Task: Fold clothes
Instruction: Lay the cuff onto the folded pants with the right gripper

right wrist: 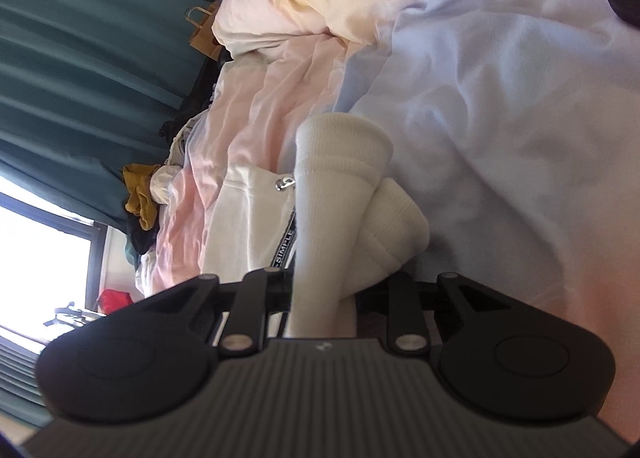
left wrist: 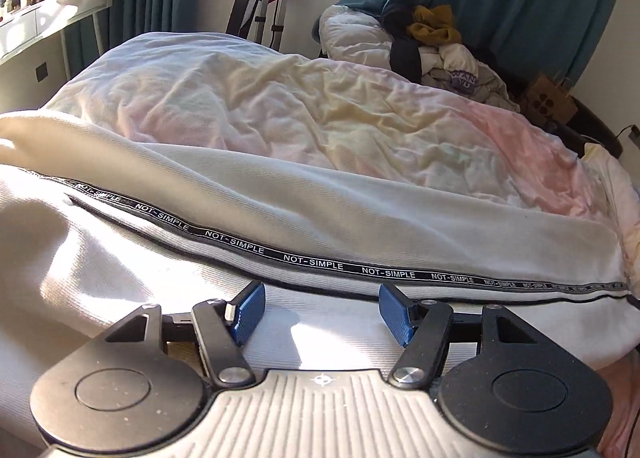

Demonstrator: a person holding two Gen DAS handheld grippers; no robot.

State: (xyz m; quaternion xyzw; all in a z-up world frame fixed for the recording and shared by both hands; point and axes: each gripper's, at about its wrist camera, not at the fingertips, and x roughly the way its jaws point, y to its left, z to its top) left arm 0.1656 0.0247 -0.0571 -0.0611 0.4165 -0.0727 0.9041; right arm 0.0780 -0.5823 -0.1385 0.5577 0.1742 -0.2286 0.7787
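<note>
garment's long seam lies crosswise to the open left jaws

the white garment (left wrist: pixel 280 226) is spread over the bed (left wrist: pixel 280 106), and its black "not-simple" tape (left wrist: pixel 312 260) runs left to right across the left wrist view, dipping slightly toward the right. the left gripper (left wrist: pixel 322 312) sits low over the cloth with its jaws wide apart and nothing between them; the tape lies just ahead of the blue pads (left wrist: pixel 250 308), so the garment's long axis is crosswise to the line of the fingers.

the right gripper (right wrist: pixel 320 290) is rolled on its side (the curtains run sideways in its view) and its jaws are closed on a ribbed white cuff (right wrist: pixel 340 178), bunched into two thick folds that stand up from the grip. the same tape and a metal zip pull (right wrist: pixel 285 183) show just beyond the cuff.

the right hand already has the cloth, so the free left gripper looks the nearer one for taking the taped edge.
</note>
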